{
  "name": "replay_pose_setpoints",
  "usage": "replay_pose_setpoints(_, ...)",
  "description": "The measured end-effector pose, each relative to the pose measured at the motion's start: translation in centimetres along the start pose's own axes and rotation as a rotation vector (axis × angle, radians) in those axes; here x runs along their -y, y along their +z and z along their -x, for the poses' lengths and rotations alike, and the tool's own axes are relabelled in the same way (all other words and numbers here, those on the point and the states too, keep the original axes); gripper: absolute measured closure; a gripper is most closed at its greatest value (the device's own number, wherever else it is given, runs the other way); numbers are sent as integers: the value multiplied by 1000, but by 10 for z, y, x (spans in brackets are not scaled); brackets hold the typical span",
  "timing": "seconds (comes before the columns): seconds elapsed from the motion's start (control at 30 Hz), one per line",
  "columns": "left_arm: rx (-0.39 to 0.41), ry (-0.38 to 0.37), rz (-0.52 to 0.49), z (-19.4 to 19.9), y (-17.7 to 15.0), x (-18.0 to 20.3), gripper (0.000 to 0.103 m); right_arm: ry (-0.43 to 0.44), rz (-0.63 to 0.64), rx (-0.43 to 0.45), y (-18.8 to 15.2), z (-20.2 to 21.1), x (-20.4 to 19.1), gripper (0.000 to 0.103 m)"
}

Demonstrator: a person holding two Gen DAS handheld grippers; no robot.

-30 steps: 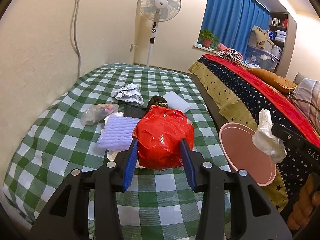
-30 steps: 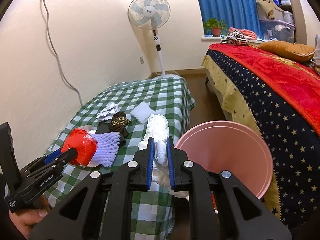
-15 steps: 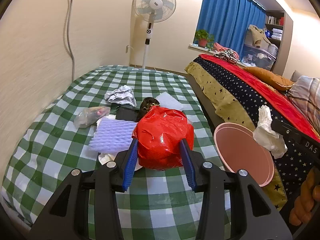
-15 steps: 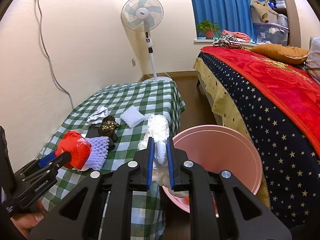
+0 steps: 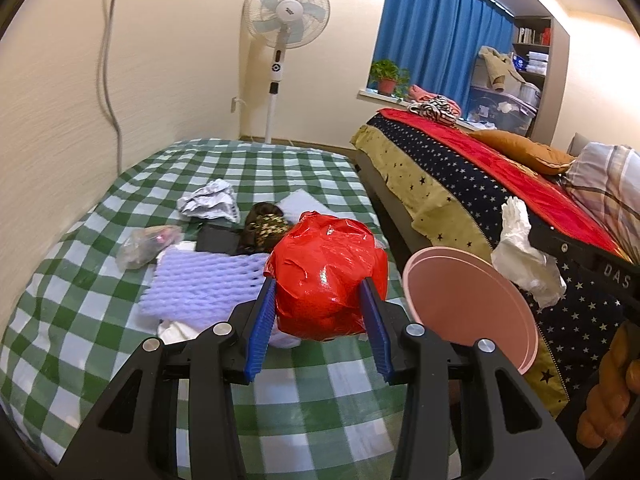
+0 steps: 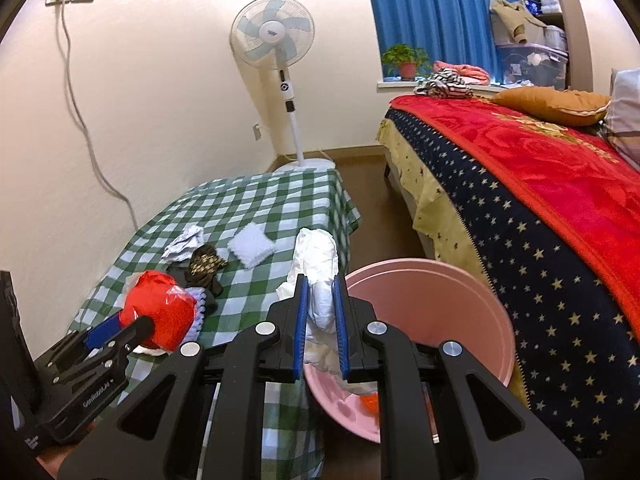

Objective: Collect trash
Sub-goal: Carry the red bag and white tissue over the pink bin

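Right wrist view reads "GenRobot.AI" on the left gripper (image 6: 132,326), whose blue pads clamp a crumpled red plastic bag (image 6: 160,310) held above the green checked tabletop (image 6: 280,200). Left wrist view shows "DAS" on the right gripper (image 5: 536,240). Its jaws stand narrow, pinching a white crumpled tissue wad (image 6: 318,276) over the near rim of the pink bin (image 6: 460,312), which sits in the gap between the table edge and the starred bedspread (image 6: 540,240). Purple foam netting (image 5: 204,280) lies near the table's middle.
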State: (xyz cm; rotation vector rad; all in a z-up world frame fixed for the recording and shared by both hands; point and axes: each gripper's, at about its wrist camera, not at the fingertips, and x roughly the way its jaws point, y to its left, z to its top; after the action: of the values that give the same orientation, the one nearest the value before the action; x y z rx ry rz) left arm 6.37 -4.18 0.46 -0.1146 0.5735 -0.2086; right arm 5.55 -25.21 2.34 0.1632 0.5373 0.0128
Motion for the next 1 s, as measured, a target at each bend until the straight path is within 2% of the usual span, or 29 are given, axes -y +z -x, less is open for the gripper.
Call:
replay_pose_setpoints(0.63,-10,-112,-69,-35,1,56,61,-175,-47,44,21,5,51,89)
replay_pose_setpoints(1.0,-45,-194,-118,-58,-7,97,61,-212,-97,21,20,0,74,89)
